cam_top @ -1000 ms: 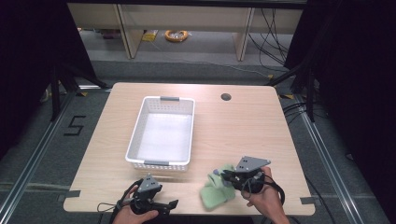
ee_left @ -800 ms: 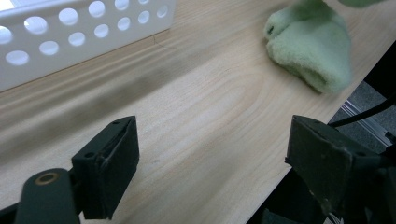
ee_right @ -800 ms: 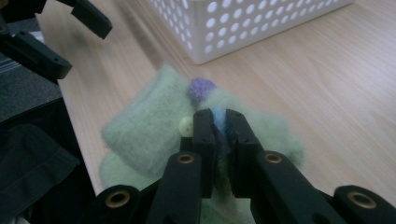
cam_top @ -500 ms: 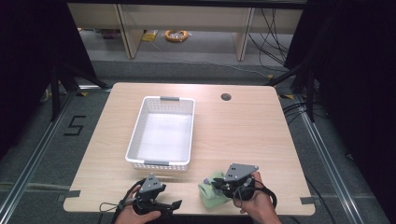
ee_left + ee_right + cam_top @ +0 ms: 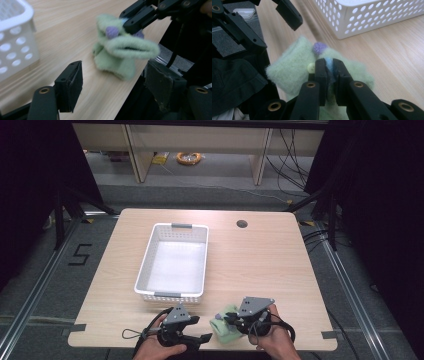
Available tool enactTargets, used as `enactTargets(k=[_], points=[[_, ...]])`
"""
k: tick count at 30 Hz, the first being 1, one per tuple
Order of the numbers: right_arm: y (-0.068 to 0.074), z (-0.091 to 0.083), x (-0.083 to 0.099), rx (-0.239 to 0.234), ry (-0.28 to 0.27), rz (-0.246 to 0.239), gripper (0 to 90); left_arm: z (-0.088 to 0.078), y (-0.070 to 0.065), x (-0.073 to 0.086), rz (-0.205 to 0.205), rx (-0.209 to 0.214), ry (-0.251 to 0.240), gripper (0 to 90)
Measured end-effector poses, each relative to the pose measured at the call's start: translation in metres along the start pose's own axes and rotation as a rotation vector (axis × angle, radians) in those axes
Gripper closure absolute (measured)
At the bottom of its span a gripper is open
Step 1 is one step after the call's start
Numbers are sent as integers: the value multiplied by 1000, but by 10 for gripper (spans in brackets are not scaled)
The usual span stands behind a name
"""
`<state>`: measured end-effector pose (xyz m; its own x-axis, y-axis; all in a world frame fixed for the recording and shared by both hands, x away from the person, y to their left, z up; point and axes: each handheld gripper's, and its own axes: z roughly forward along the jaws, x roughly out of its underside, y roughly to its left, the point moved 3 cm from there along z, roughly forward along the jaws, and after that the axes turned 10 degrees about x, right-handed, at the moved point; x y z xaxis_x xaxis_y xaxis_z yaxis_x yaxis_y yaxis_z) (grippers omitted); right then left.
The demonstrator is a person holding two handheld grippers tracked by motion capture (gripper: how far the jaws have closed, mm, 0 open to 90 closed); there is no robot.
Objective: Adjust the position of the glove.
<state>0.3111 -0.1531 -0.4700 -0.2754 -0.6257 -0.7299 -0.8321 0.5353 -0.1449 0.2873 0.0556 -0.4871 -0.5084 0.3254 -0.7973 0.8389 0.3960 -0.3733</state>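
A pale green plush toy (image 5: 223, 327) with purple pompoms stands at the table's near edge. My right gripper (image 5: 329, 63) is shut on a blue bit at the toy's (image 5: 292, 65) top; in the high view the right gripper (image 5: 229, 321) is at the bottom right. My left gripper (image 5: 115, 68) points at the toy (image 5: 117, 52) from the left. Its jaws have just been closing but still stand apart, with the toy just beyond their tips and untouched. From above, the left gripper (image 5: 202, 334) sits close beside the toy.
A white perforated basket (image 5: 145, 265) with nothing in it stands mid-table, just beyond both grippers; its wall (image 5: 15, 37) shows near the left gripper. The wooden table (image 5: 260, 265) has a cable hole (image 5: 242, 224) at the back. The near edge drops off right behind the toy.
My left gripper has moved right, toward the toy. My right gripper has drawn the toy slightly left and toward the near edge.
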Motion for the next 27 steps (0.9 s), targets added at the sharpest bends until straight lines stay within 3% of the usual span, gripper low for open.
enactTargets(k=[4,5,9,11,13,15,16,17,19,20,24,27], points=[[0,0,-1,-4,-10,-16,839,3,0,-6,10,14,6,364],[1,1,-1,-14,-15,-23,839,5,1,-8,32,25,12,380],[2,1,-2,-26,-23,-21,839,9,-1,-10,26,53,30,427],[3,1,-3,-19,-25,-26,839,13,-1,-9,68,53,40,508],[3,0,-3,-18,-31,-23,840,17,-5,-8,53,61,44,553],[4,-1,-3,-13,-24,-5,840,20,-8,-7,76,54,53,576],[2,-1,-4,-15,-30,-27,841,20,-7,-8,105,52,65,616],[2,-1,-5,-11,-41,-30,842,24,-11,-7,84,47,47,696],[2,-2,-5,-9,-37,-19,842,25,-12,-8,106,55,55,729],[1,-2,-7,-10,-44,-33,843,26,-14,-7,88,48,54,803],[0,-2,-9,-23,-47,-31,848,34,-18,-6,119,37,66,830],[-2,1,-12,-20,-52,-35,859,40,-24,-6,115,29,63,839]])
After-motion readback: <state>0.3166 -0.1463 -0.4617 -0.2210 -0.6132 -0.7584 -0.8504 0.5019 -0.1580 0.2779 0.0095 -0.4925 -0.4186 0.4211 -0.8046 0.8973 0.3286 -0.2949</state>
